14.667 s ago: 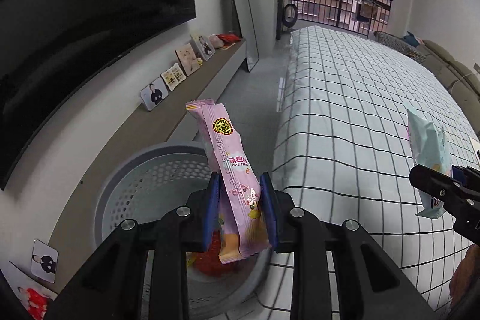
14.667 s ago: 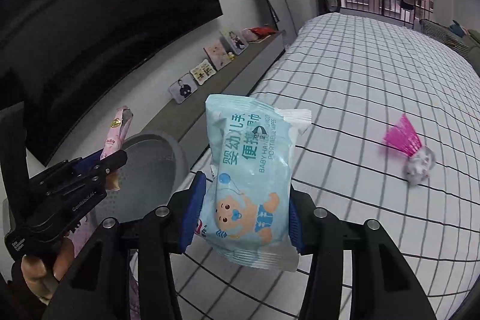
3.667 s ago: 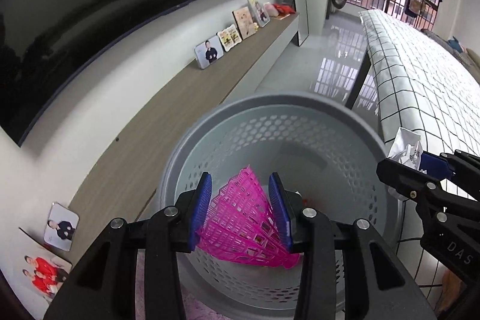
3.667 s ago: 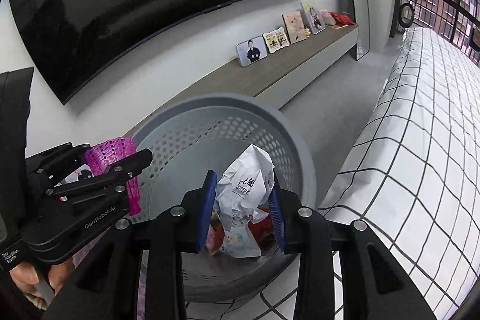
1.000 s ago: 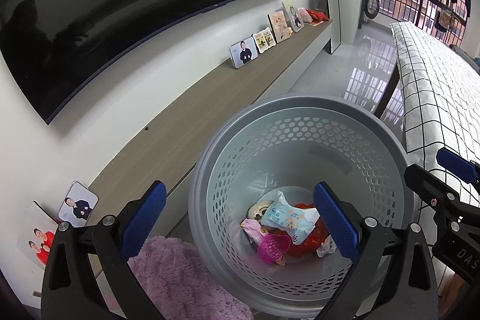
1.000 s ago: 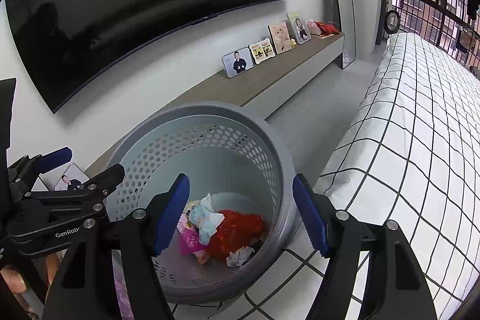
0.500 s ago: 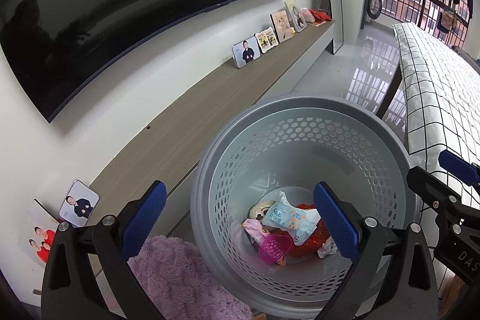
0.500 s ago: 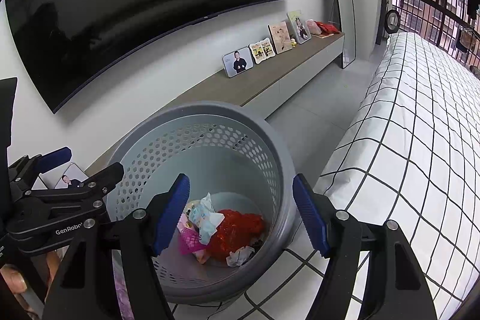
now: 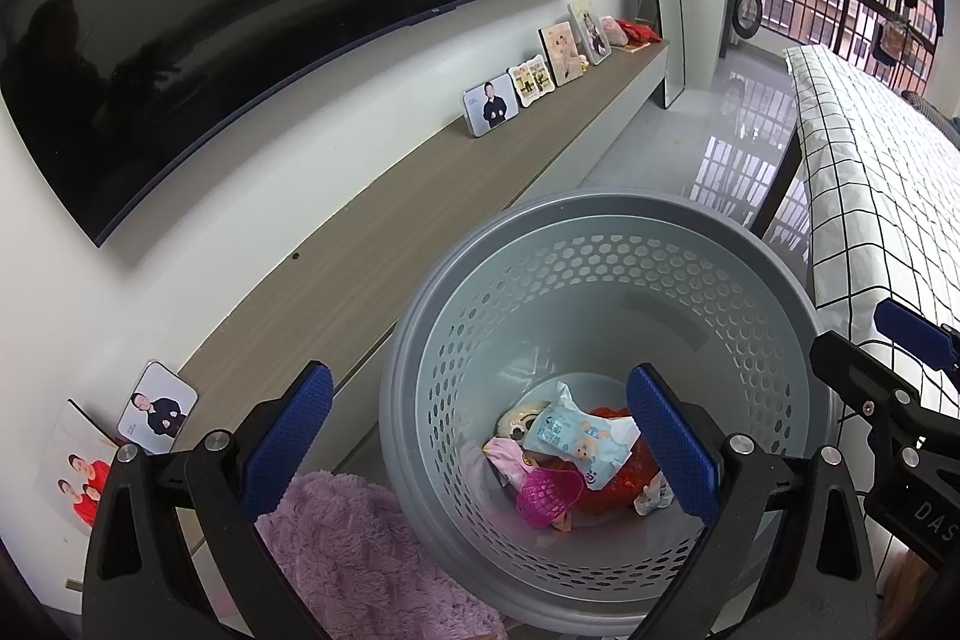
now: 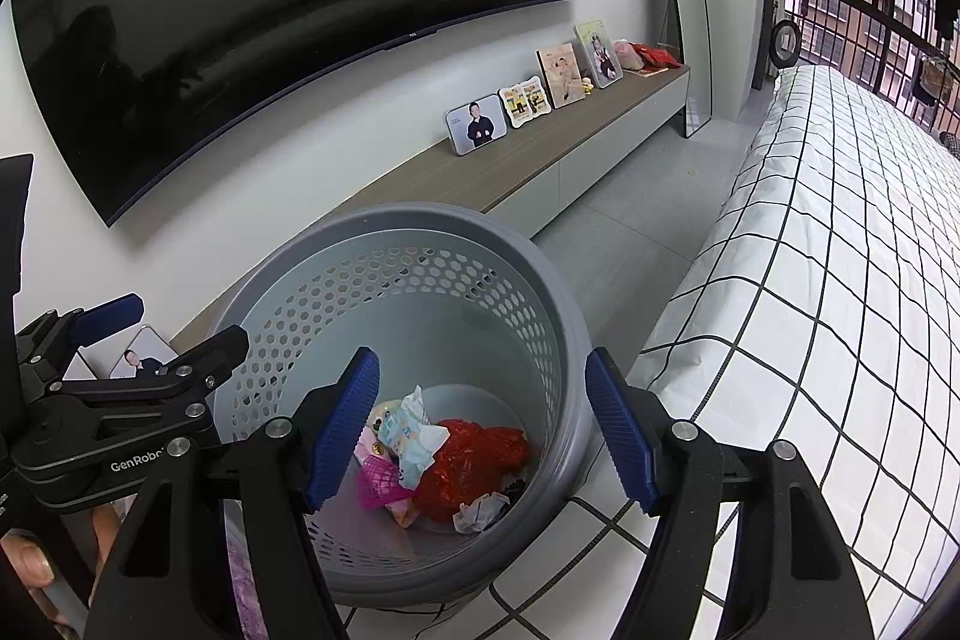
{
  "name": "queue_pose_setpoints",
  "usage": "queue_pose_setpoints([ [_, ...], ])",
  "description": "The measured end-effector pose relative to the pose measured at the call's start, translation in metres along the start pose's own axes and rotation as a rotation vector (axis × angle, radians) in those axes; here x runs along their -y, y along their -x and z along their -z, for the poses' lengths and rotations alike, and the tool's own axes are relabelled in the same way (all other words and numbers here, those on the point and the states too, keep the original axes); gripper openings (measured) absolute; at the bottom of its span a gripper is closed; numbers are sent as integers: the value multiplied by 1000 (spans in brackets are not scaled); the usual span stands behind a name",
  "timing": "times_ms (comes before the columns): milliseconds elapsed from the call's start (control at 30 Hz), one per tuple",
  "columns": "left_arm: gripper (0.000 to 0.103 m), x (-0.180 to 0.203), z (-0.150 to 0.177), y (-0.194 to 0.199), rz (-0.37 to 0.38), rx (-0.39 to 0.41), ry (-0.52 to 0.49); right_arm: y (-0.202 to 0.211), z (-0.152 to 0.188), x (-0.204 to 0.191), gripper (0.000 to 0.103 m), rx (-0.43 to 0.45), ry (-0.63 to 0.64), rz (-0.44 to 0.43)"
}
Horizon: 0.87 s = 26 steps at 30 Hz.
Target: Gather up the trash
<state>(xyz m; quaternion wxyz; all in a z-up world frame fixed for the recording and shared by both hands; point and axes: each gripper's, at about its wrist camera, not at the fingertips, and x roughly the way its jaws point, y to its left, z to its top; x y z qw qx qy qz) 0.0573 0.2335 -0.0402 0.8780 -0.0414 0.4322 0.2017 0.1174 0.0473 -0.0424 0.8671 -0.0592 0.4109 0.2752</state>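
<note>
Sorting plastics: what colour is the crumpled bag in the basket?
Red bag, lying in the grey basket; clearest in the right wrist view.

The right gripper is hanging over the grey perforated basket, its blue-padded jaws standing wide apart with nothing between them. Inside the basket, a red crinkled bag is lying on the bottom, with a pale blue wipes pack resting just beside it, a pink shuttlecock touching the pack's lower edge, and a crumpled white paper sitting near the bag. The left gripper is hovering at the basket's left rim, jaws parted. A checked bed is lying against the basket's right side.
</note>
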Motion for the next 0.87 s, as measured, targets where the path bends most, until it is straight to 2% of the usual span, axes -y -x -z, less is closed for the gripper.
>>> queue_pose_setpoints([
  [867, 97, -1, 2, 0, 3, -3, 2, 0, 0, 0, 68, 0, 1, 0],
])
